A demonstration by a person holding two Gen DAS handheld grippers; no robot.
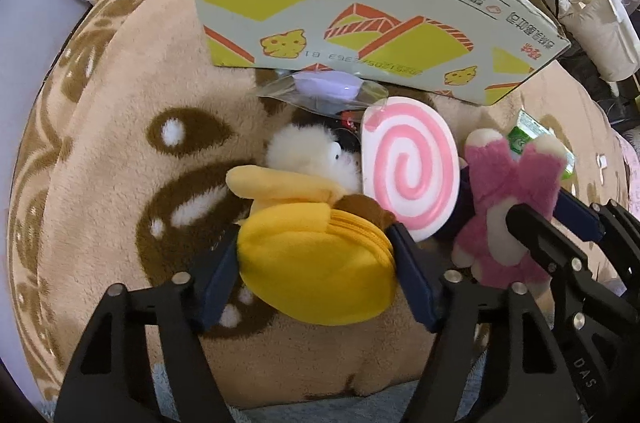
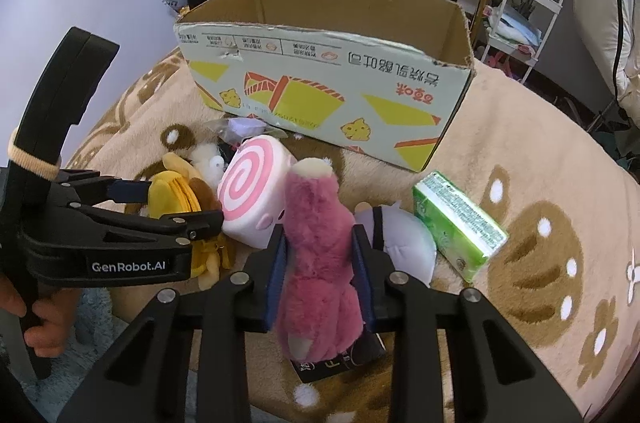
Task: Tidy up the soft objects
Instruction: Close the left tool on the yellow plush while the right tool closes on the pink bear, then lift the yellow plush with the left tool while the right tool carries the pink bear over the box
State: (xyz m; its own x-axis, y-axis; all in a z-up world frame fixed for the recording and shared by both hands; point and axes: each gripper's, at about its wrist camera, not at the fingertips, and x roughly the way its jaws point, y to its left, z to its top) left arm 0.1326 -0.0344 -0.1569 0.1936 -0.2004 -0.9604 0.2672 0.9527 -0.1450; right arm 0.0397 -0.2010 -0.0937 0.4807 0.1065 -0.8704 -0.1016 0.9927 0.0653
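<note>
Two grippers each hold a toy, both in front of the box. From the left wrist, the left gripper [image 1: 316, 265] has its fingers [image 1: 214, 283] narrowed on the yellow plush [image 1: 316, 259], pressing its sides; the plush rests on the blanket [image 1: 100, 151] in front of the box [image 1: 360, 23], with the swirl cushion [image 1: 410, 175] touching it on the box side and a white plush [image 1: 308, 153] just behind. The pink bear [image 1: 508, 207] lies to the right, already in the right gripper. From the right wrist, the right gripper [image 2: 320, 259] has its fingers [image 2: 276, 271] closed around the bear's [image 2: 320, 243] middle, the bear upright and pointing toward the box [image 2: 340, 71], whose open top shows bare cardboard inside. A green pack [image 2: 460, 223] and a grey plush [image 2: 404, 243] lie right of the bear, in front of the box. To do this well, I judge each toy should be lifted straight up clear of its neighbours, carried over the box's near wall, and released only once above the opening, one gripper at a time so they do not collide.
</note>
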